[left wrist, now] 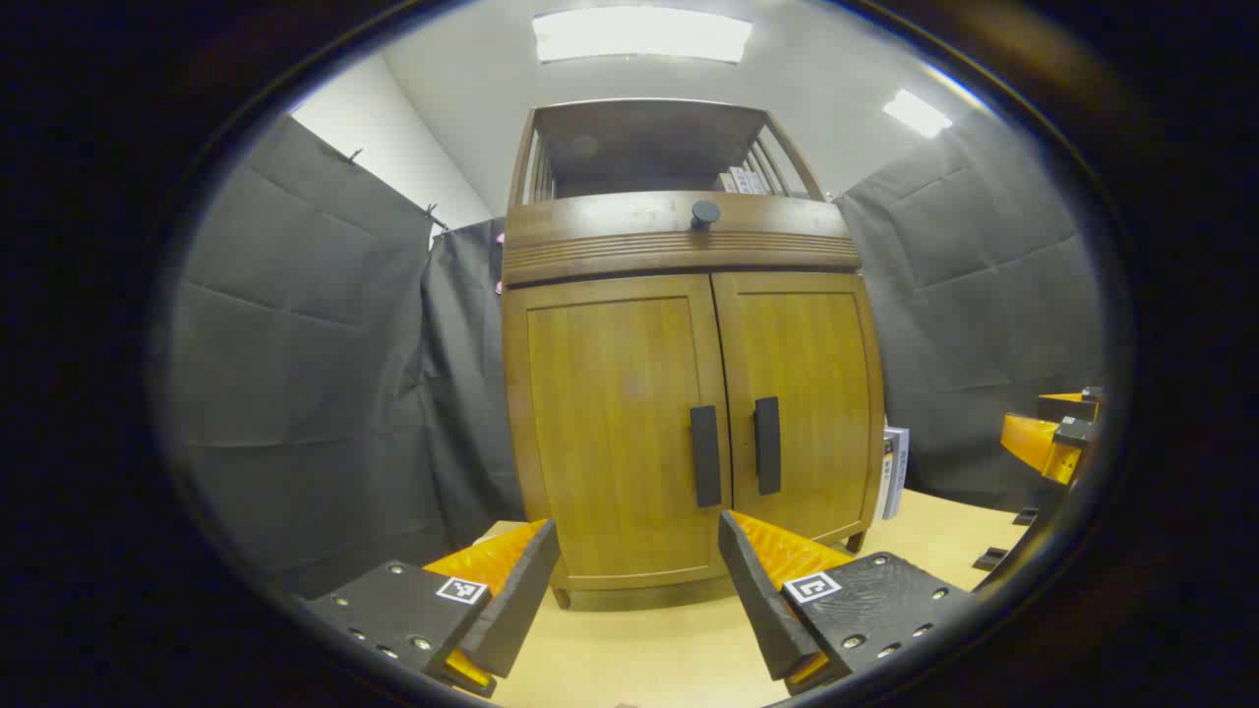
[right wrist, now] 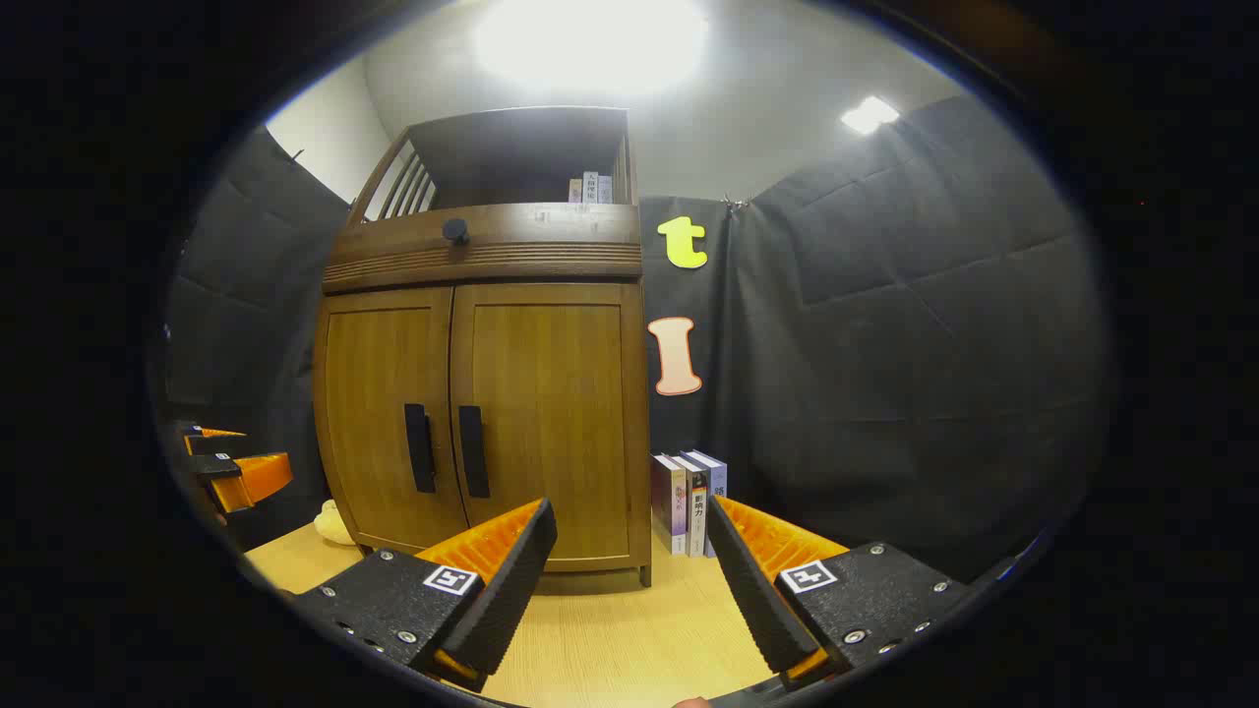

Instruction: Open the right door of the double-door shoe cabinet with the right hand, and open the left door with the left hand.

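The shoe cabinet (left wrist: 689,393) stood upright on the pale wooden counter (left wrist: 649,649), against the black cloth wall, with both doors closed. In the left gripper view, the left door (left wrist: 615,433) and the right door (left wrist: 802,403) met at the cabinet's middle, each carrying a dark vertical handle beside that seam: the left handle (left wrist: 704,455) and the right handle (left wrist: 767,444). Above the doors ran a ribbed band with a round dark knob (left wrist: 704,213), and above that an open shelf held a few books (left wrist: 743,181) at its right end.

The left hand-held gripper (left wrist: 637,580) hung in front of the cabinet, released, its jaws spread wide and clear of the doors, holding nothing. The right hand-held gripper (right wrist: 629,570) was likewise released and empty, its jaws wide apart, facing the cabinet's right front corner. Just right of the cabinet, a small row of books (right wrist: 689,501) stood upright on the counter. A pale yellow object (right wrist: 334,524) lay beside the cabinet's left foot
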Motion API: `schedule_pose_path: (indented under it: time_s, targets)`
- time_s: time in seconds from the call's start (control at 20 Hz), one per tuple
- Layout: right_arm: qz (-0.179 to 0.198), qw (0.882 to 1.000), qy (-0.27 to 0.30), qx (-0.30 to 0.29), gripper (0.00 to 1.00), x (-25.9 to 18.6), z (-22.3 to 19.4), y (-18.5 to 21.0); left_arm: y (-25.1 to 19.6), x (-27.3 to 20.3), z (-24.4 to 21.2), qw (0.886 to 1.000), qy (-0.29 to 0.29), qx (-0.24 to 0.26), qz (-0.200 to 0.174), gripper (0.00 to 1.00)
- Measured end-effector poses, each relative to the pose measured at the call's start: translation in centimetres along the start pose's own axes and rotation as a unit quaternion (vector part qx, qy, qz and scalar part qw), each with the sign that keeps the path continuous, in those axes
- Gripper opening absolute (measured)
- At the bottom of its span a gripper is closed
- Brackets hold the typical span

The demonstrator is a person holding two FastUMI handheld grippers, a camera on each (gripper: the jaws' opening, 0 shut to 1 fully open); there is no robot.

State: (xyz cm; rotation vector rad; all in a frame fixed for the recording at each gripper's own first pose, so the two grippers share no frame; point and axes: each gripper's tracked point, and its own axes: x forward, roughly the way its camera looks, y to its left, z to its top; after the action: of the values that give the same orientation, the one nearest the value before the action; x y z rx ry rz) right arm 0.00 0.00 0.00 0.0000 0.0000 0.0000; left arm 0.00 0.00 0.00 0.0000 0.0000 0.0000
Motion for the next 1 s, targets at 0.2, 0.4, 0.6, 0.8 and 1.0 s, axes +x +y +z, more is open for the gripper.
schedule_pose_path:
  time_s: [0.2,0.4,0.6,0.8,1.0]
  targets:
    - [-0.001,1.000,0.002,0.002,0.95,-0.22,0.05,0.07,-0.14,-0.01,0.07,1.000,-0.003,-0.001,-0.006,0.98]
    - [-0.004,1.000,0.001,0.002,0.95,-0.16,0.14,0.06,-0.20,0.10,0.19,1.000,-0.010,0.009,-0.011,0.98]
    - [-0.008,1.000,0.000,0.006,0.95,-0.22,0.04,0.04,-0.23,0.18,0.35,1.000,-0.015,0.009,-0.012,0.98]
    - [-0.009,1.000,0.000,0.008,0.95,-0.04,0.10,0.14,-0.17,0.23,0.61,1.000,-0.025,0.015,-0.011,0.93]
    - [-0.005,1.000,-0.006,0.010,0.95,0.38,0.61,0.42,-0.14,0.25,0.68,0.999,-0.030,0.016,-0.009,0.98]
